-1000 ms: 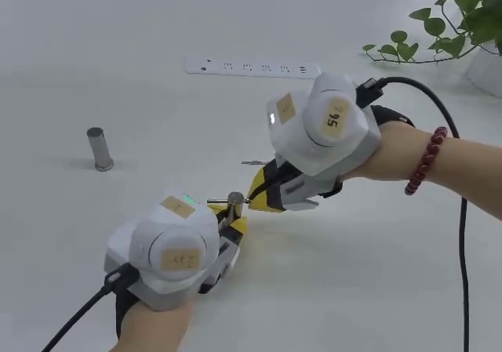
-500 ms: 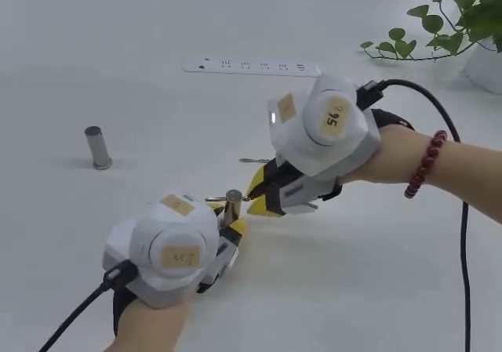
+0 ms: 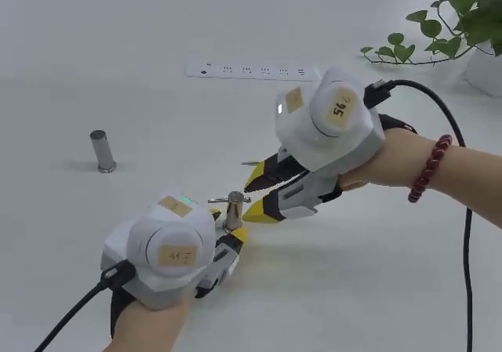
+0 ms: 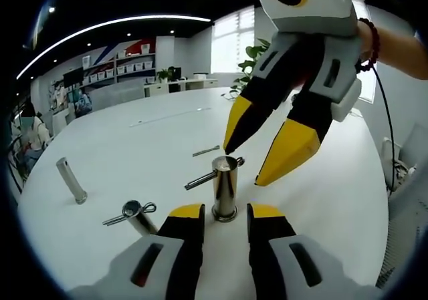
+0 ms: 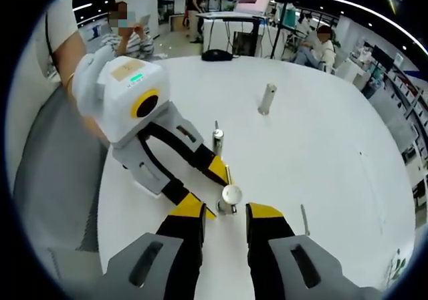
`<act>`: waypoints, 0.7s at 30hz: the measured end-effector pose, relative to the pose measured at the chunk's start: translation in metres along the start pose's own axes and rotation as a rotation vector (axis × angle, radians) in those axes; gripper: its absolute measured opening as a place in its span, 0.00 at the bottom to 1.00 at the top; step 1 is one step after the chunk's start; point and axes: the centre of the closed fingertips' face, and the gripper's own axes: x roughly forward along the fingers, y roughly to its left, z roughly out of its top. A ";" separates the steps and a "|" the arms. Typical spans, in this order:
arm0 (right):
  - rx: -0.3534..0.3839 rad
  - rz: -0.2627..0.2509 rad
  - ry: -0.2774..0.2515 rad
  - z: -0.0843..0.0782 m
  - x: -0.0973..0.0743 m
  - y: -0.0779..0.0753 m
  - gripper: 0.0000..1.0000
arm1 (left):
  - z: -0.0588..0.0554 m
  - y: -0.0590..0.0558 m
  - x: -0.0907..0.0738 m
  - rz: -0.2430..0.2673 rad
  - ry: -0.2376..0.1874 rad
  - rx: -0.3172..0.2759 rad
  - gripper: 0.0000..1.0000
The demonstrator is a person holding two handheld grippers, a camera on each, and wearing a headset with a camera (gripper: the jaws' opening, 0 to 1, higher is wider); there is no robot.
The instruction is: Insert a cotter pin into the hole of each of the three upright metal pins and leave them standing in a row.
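An upright metal pin point(image 3: 234, 211) point(image 4: 225, 183) stands at the middle of the white table with a cotter pin point(image 3: 220, 201) point(image 4: 200, 178) through its hole. My left gripper point(image 3: 226, 225) point(image 4: 225, 213) is open, its yellow tips on either side of the pin's base. My right gripper point(image 3: 251, 201) point(image 4: 245, 166) hangs open beside the cotter pin's loop, holding nothing. A second pin point(image 4: 137, 214) point(image 5: 217, 139) carrying a cotter pin stands just behind the left gripper. A bare third pin point(image 3: 100, 150) point(image 5: 267, 98) stands apart at the left.
One loose cotter pin point(image 3: 252, 164) point(image 4: 206, 151) lies flat beyond the grippers. A white power strip point(image 3: 251, 70) lies at the back, and a potted plant point(image 3: 459, 23) at the far right corner. The right gripper's black cable point(image 3: 464, 211) hangs over the table.
The right gripper's jaws, pinched at the cotter pin's loop before, have spread apart and let it go. The cotter pin stays in the pin. The left gripper stays at the base.
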 end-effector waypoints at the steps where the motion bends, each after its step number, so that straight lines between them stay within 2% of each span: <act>1: 0.005 -0.002 -0.004 0.001 -0.001 0.000 0.28 | -0.001 -0.001 -0.001 -0.005 0.006 0.002 0.24; 13: 0.096 -0.038 -0.082 0.015 -0.011 0.002 0.34 | -0.003 -0.012 -0.019 -0.042 0.027 0.003 0.27; 16: 0.138 -0.050 -0.110 0.018 -0.014 -0.001 0.34 | -0.004 -0.013 -0.026 -0.048 0.043 -0.027 0.27; 21: 0.208 -0.061 -0.161 0.026 -0.019 -0.004 0.37 | 0.000 -0.015 -0.040 -0.060 0.037 -0.044 0.29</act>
